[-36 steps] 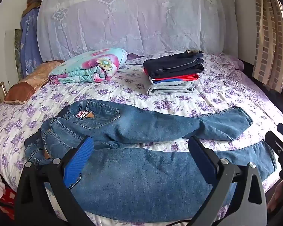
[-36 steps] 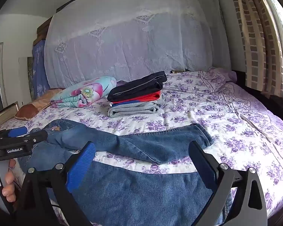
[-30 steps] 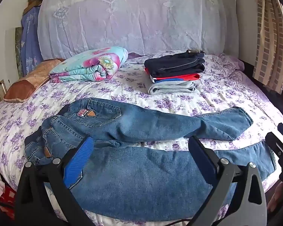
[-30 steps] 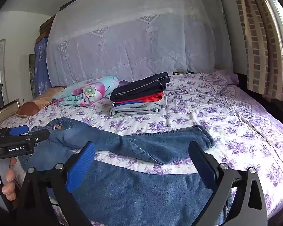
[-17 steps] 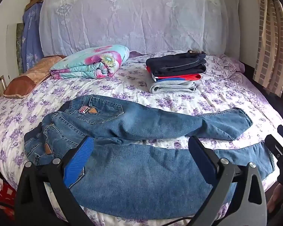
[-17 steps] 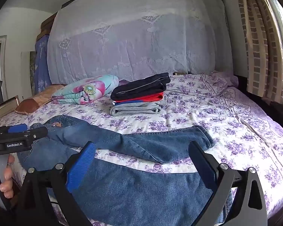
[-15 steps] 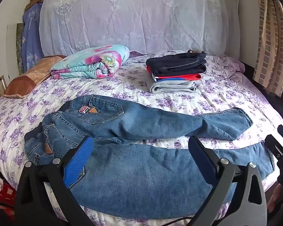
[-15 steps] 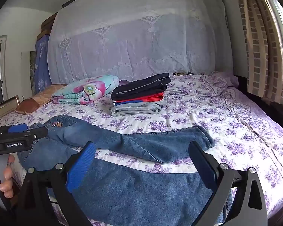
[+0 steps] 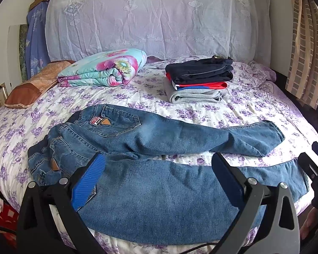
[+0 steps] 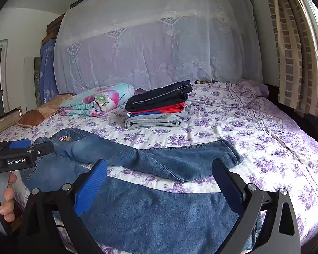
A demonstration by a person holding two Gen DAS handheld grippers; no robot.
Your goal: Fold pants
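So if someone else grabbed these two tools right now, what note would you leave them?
Left gripper: open, empty, hovering over the near leg of the jeans.
Right gripper: open, empty, hovering over the same leg nearer the hem.
Jeans lie spread on the bed, waist to the left, legs apart, far leg angled away.
Done: nothing folded on the jeans yet. A stack of folded clothes sits further back.
Left: bring one leg onto the other, then fold along the length.

Jeans at front of bed; clothes stack behind, quilt left.
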